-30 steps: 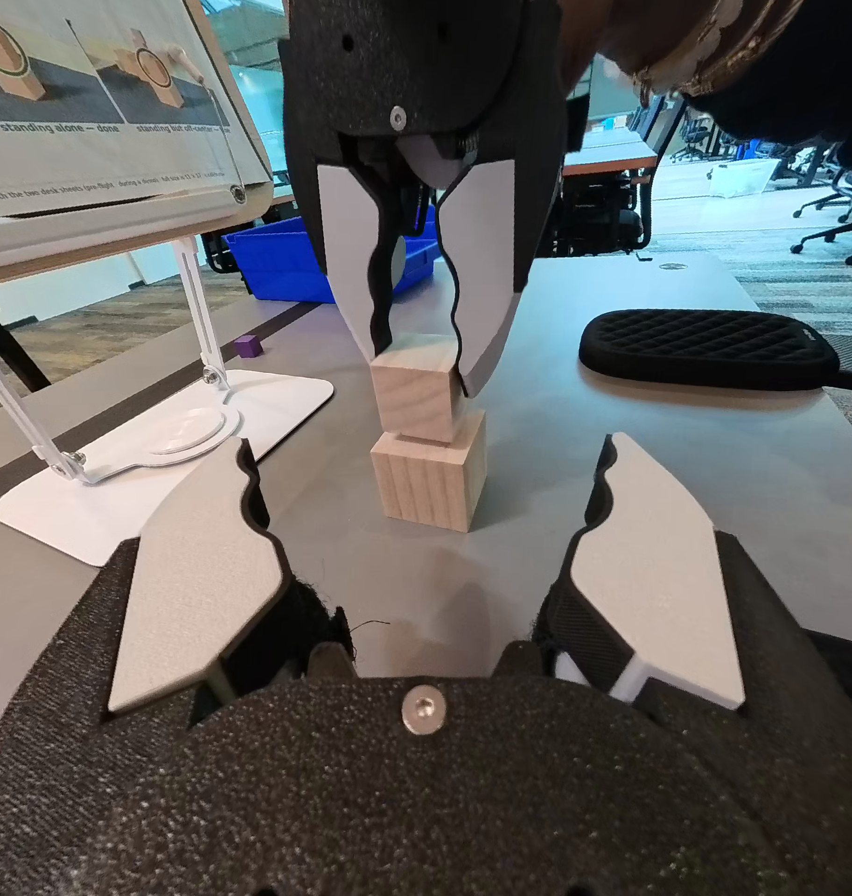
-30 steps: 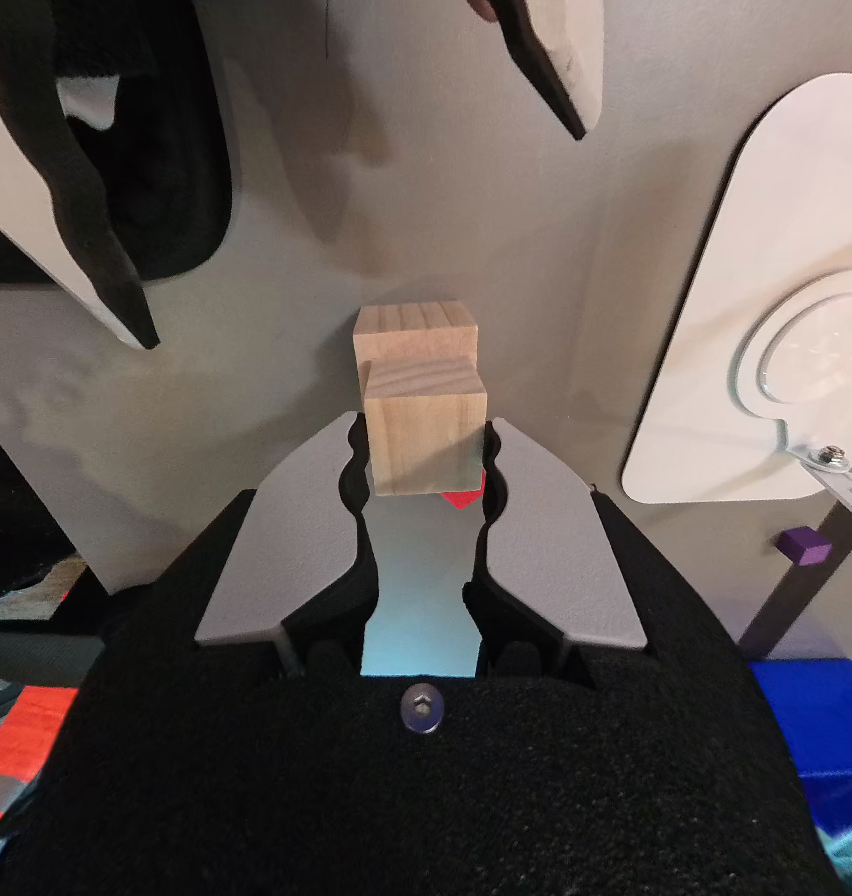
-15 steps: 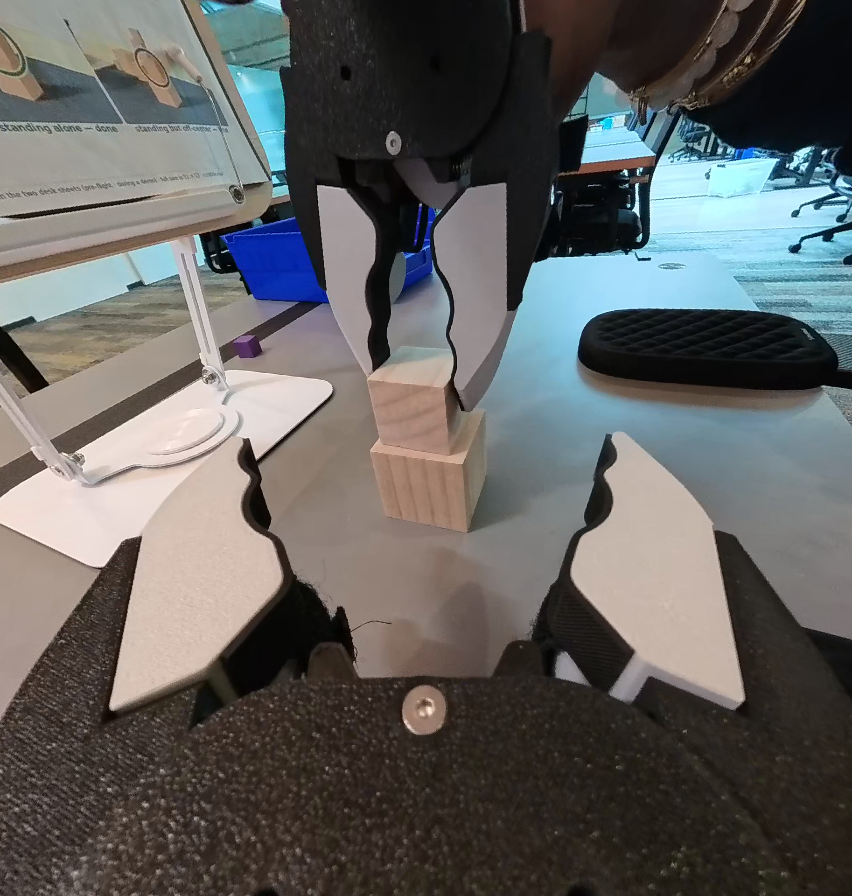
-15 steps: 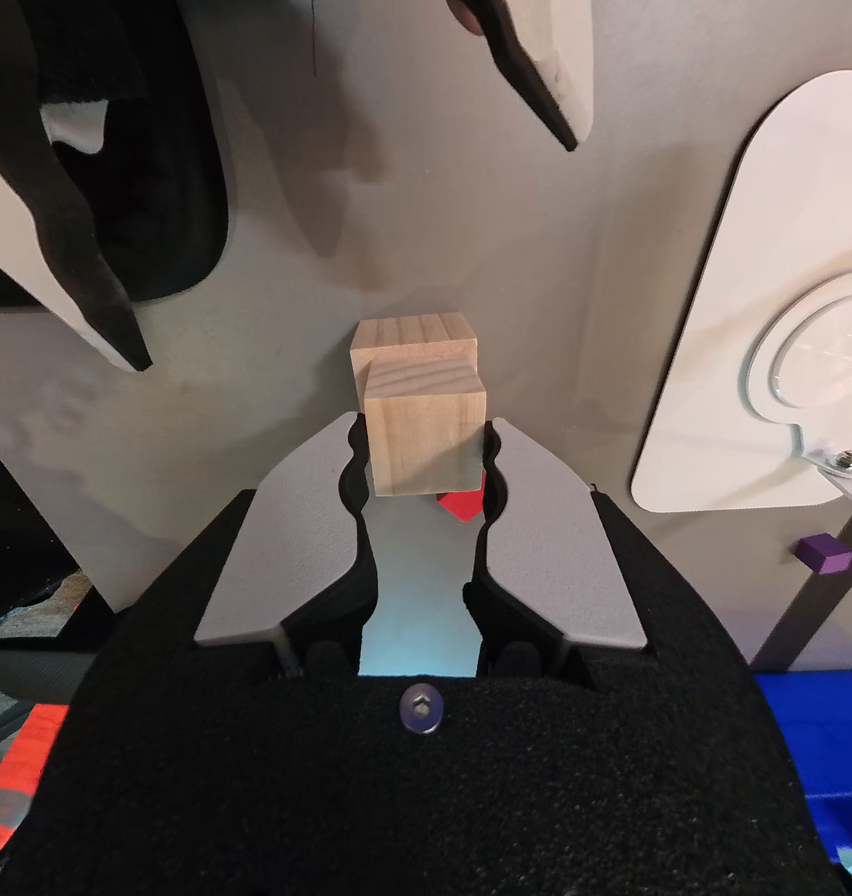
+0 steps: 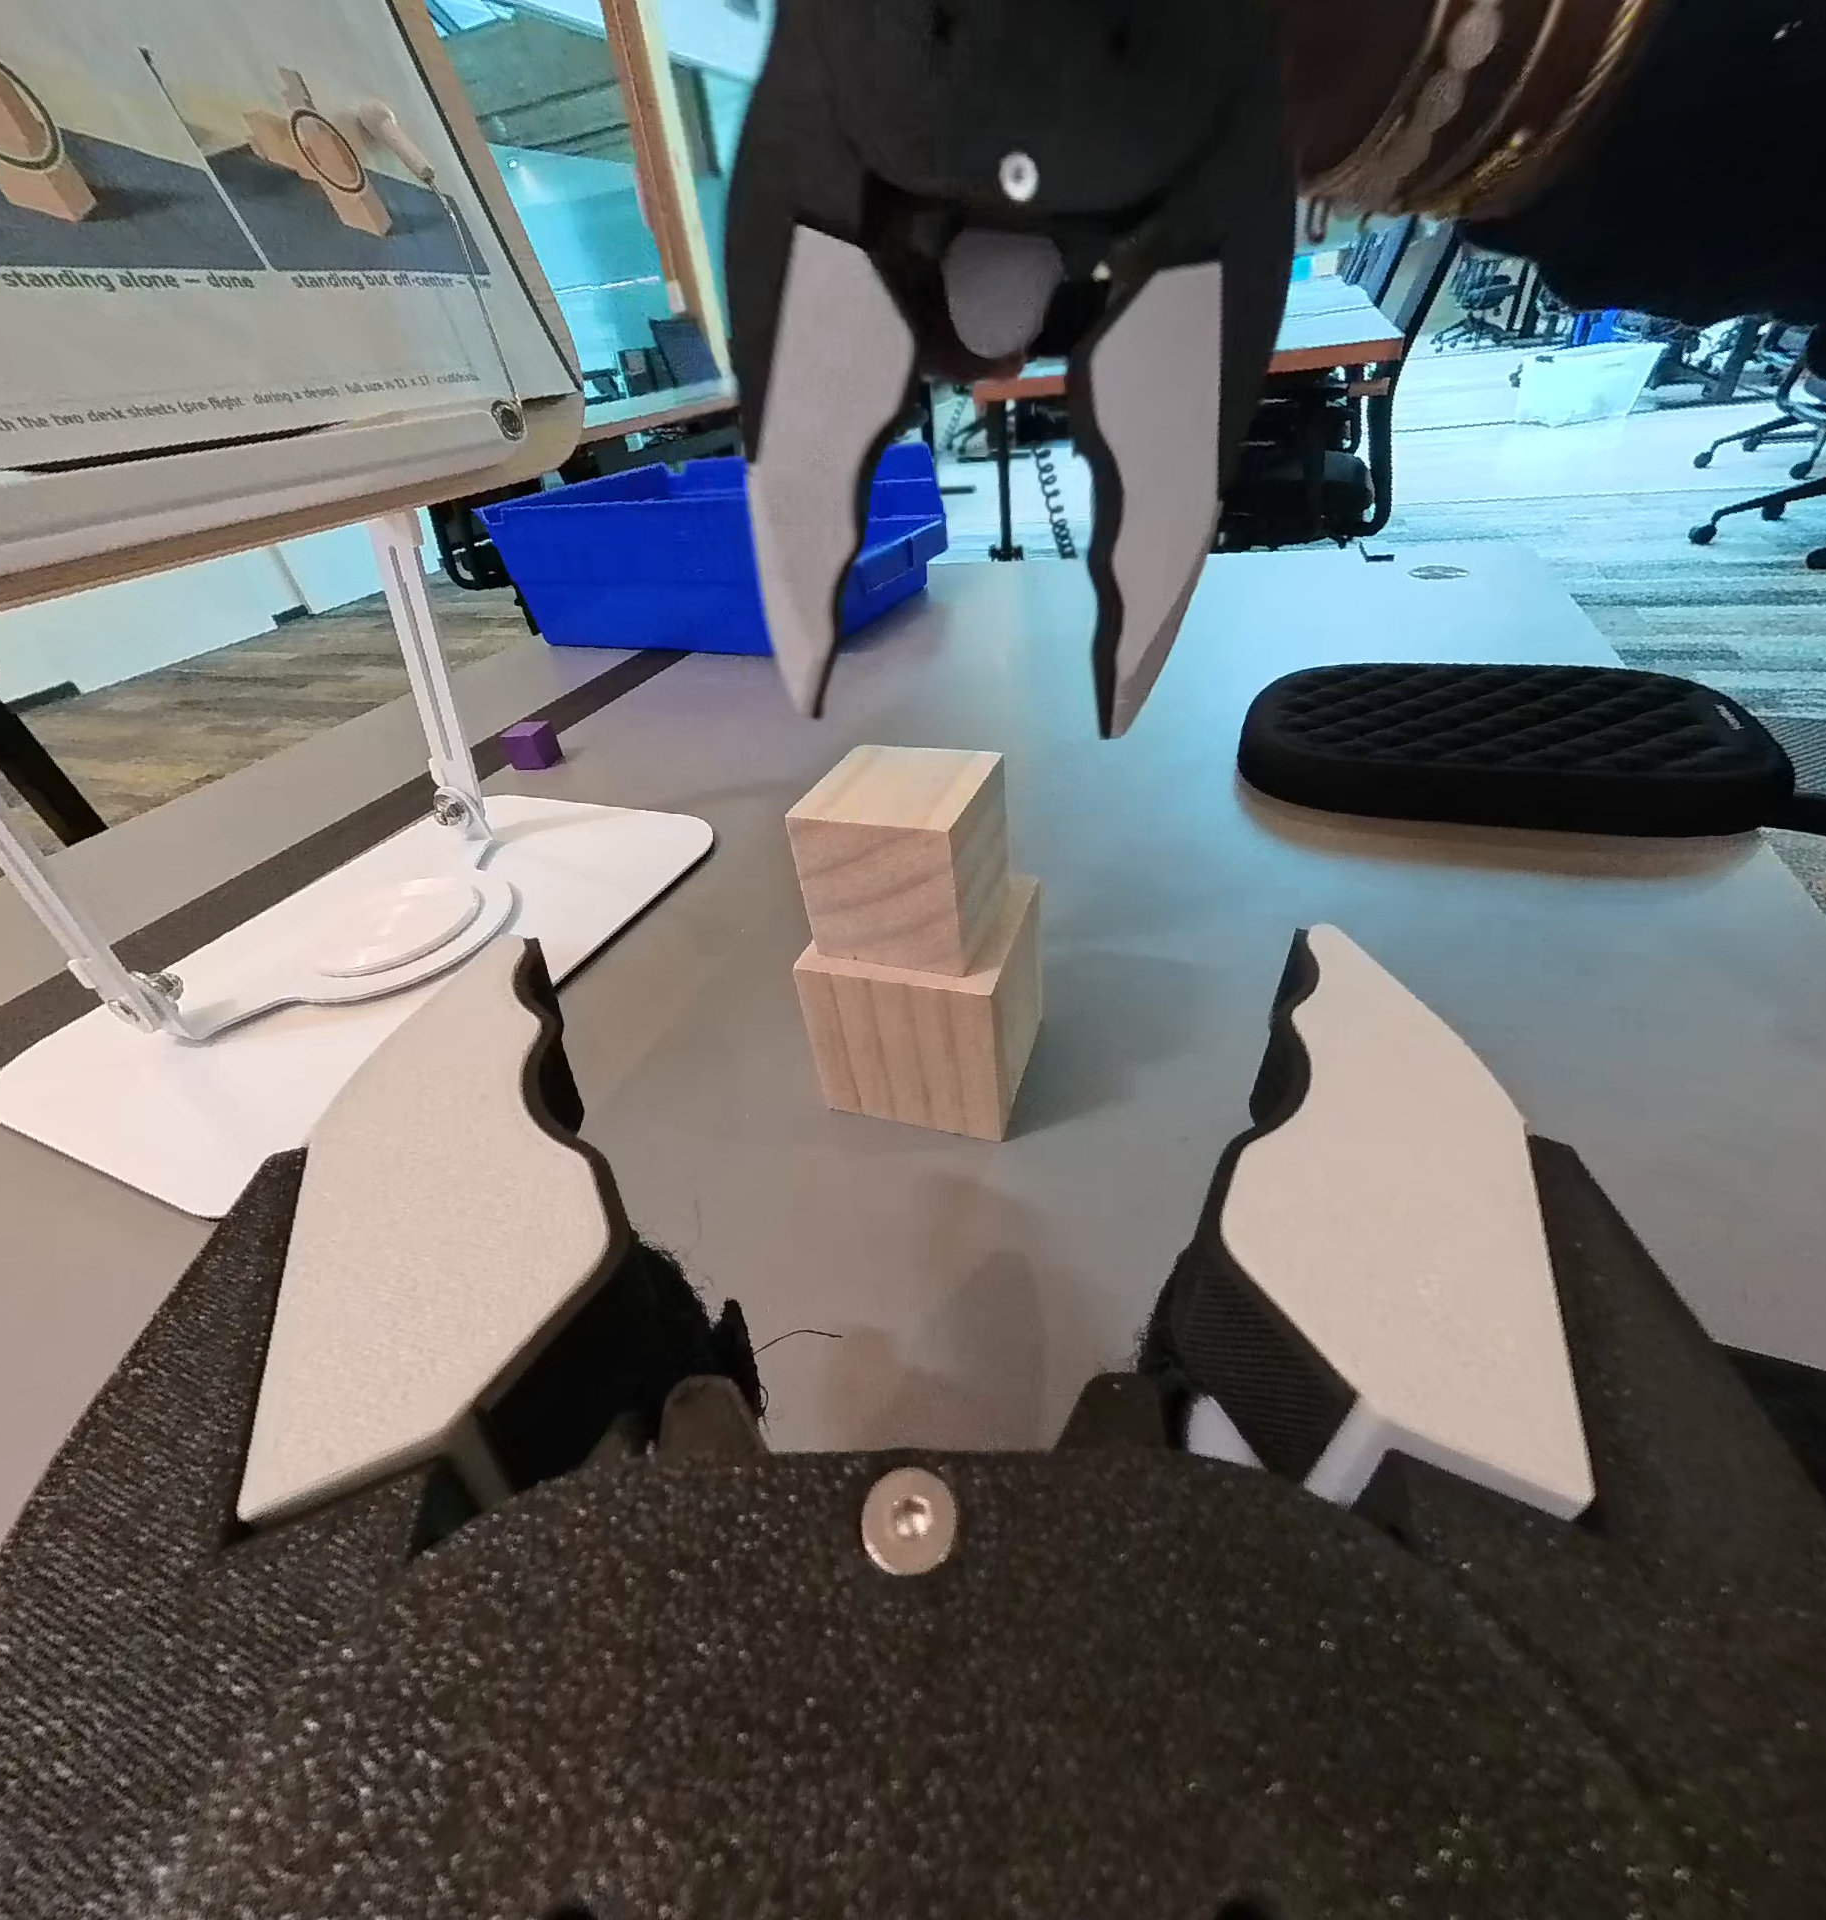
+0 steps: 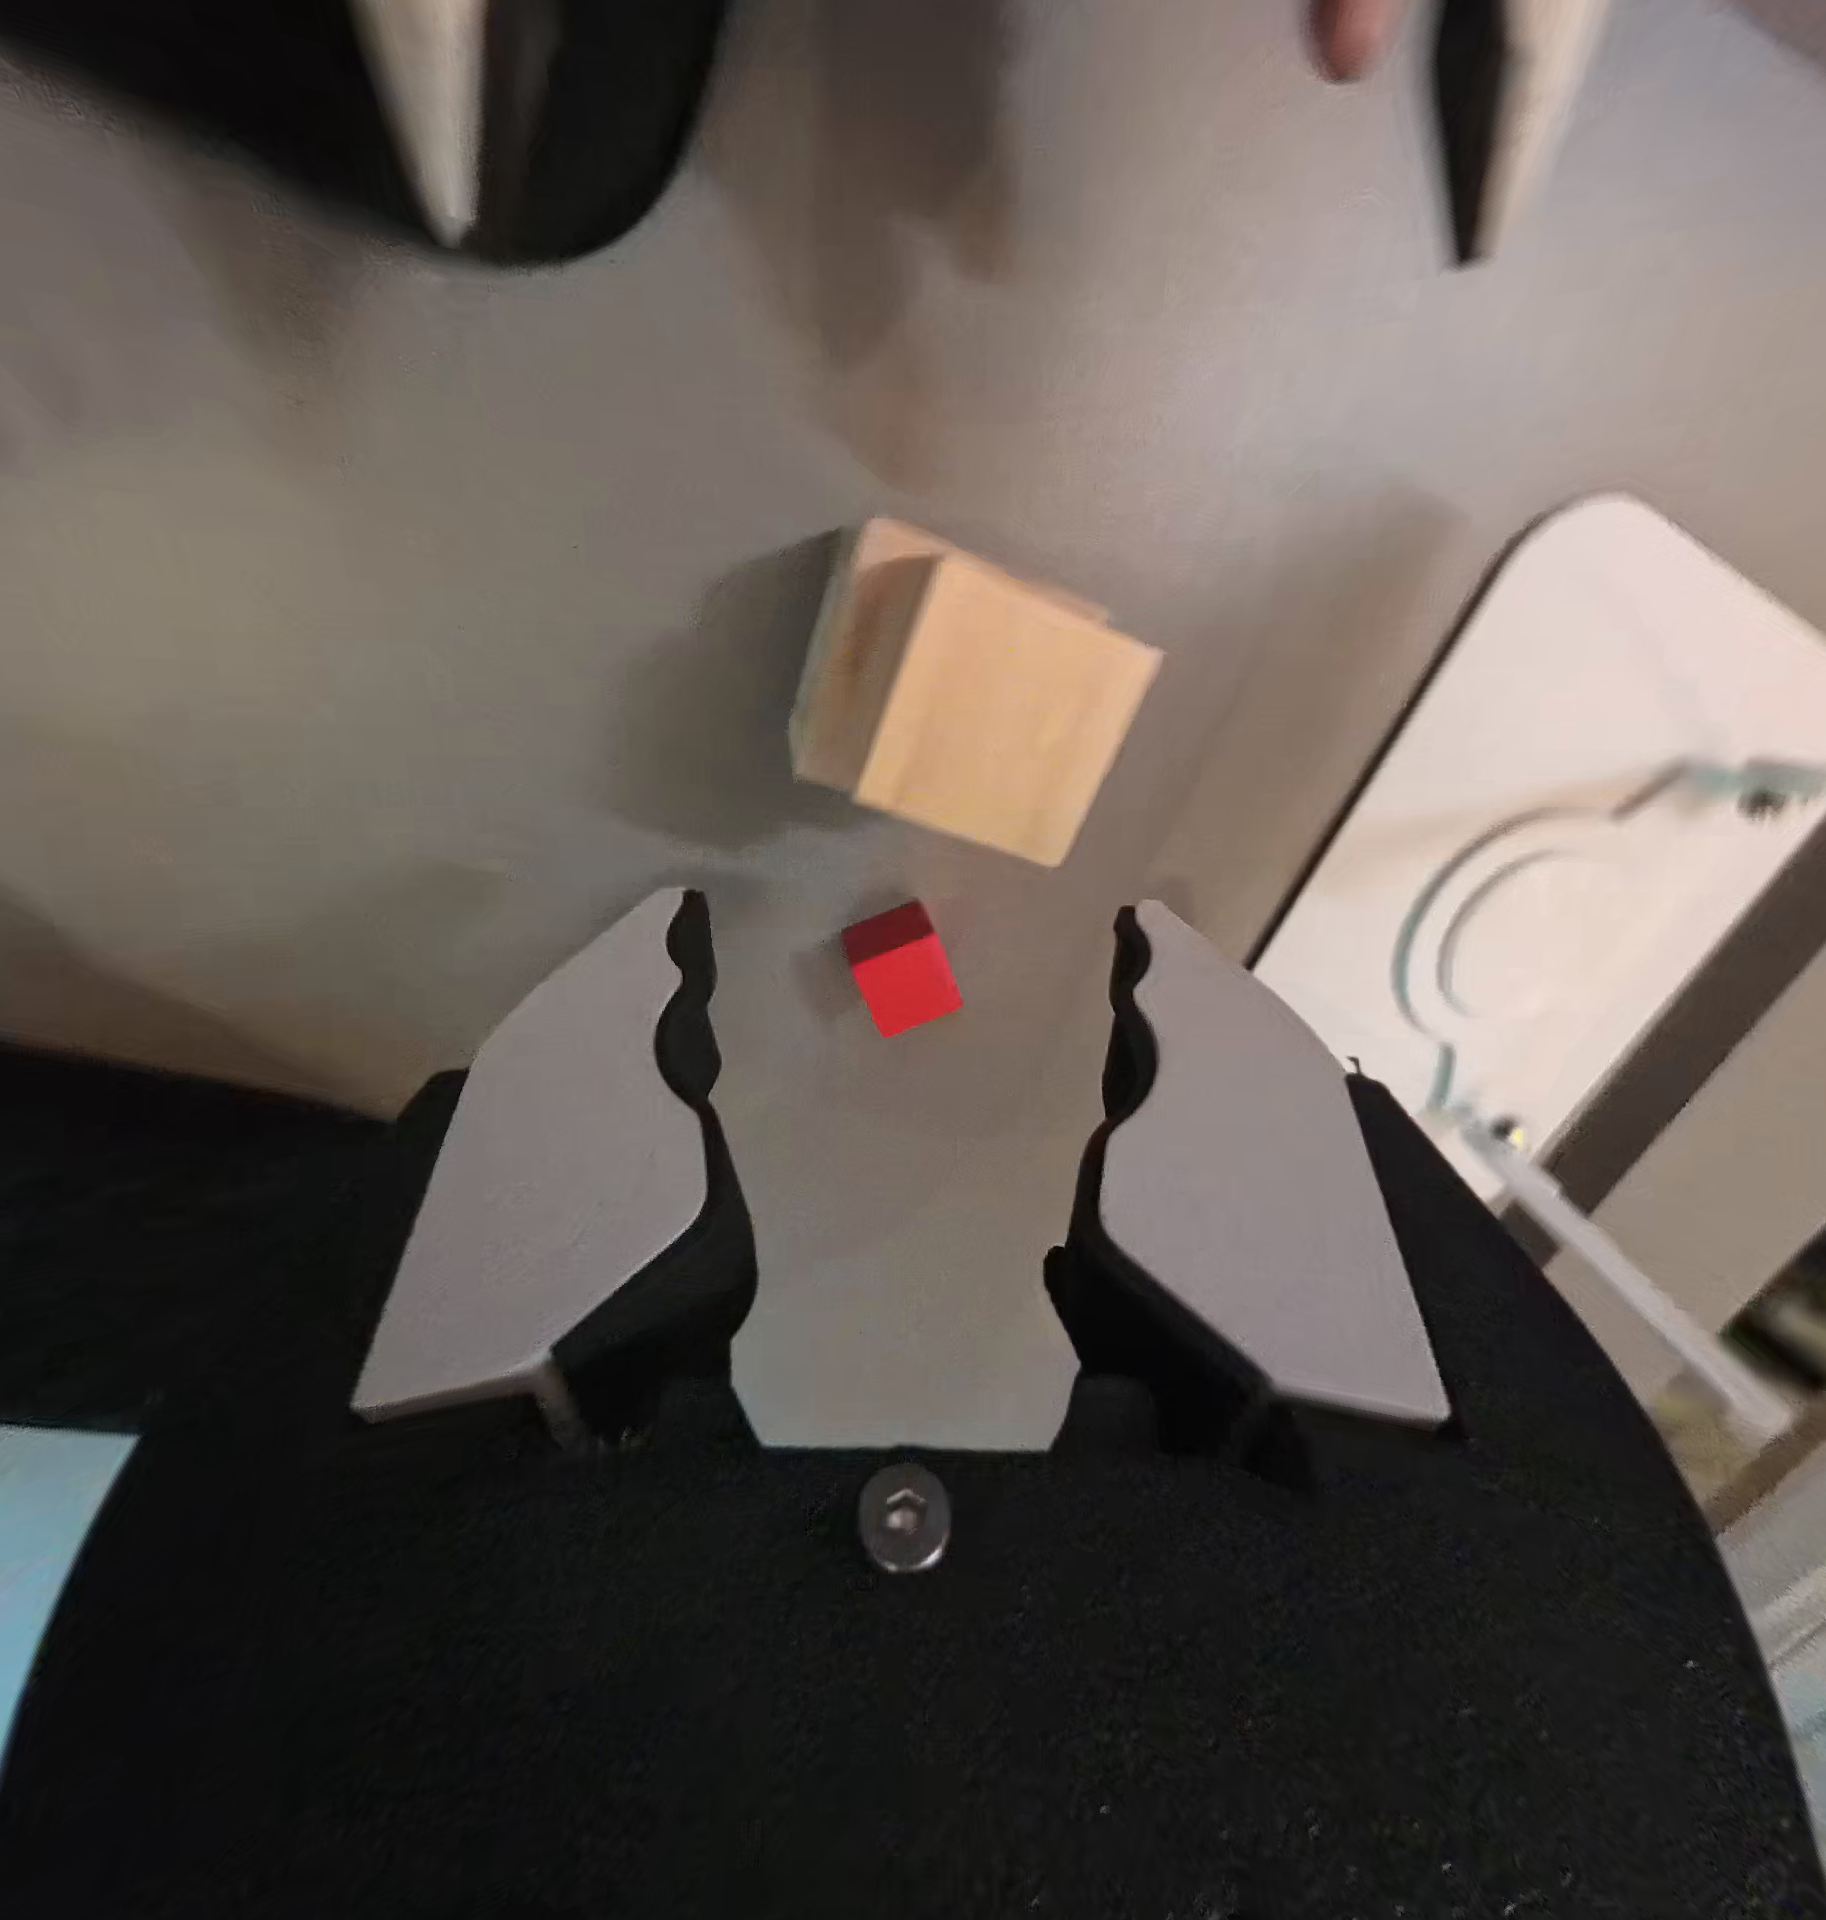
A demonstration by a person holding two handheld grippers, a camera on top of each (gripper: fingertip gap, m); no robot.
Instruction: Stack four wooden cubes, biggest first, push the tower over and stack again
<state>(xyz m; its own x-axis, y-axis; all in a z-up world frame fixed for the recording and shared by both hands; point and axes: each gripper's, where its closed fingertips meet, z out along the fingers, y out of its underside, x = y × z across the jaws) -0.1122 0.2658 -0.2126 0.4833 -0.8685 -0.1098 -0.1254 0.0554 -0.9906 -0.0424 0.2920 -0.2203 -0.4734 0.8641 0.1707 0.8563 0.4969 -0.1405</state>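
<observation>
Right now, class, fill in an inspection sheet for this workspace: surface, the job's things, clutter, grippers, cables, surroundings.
Surface: grey table, flat, with a dark strip across its left part.
Job's things: upper wooden cube rests off-centre on lower wooden cube; both upright.
Clutter: small red cube, small purple cube, white stand base carrying a printed sheet, blue bin, black quilted pad.
Grippers: left gripper open, low before the stack; right gripper open above the stack, touching nothing.
Cables: coiled black cord beyond the table.
Surroundings: office chairs, desks, patterned carpet.

Left gripper (image 5: 914,1039) and right gripper (image 6: 909,971), jaws apart, bare.
</observation>
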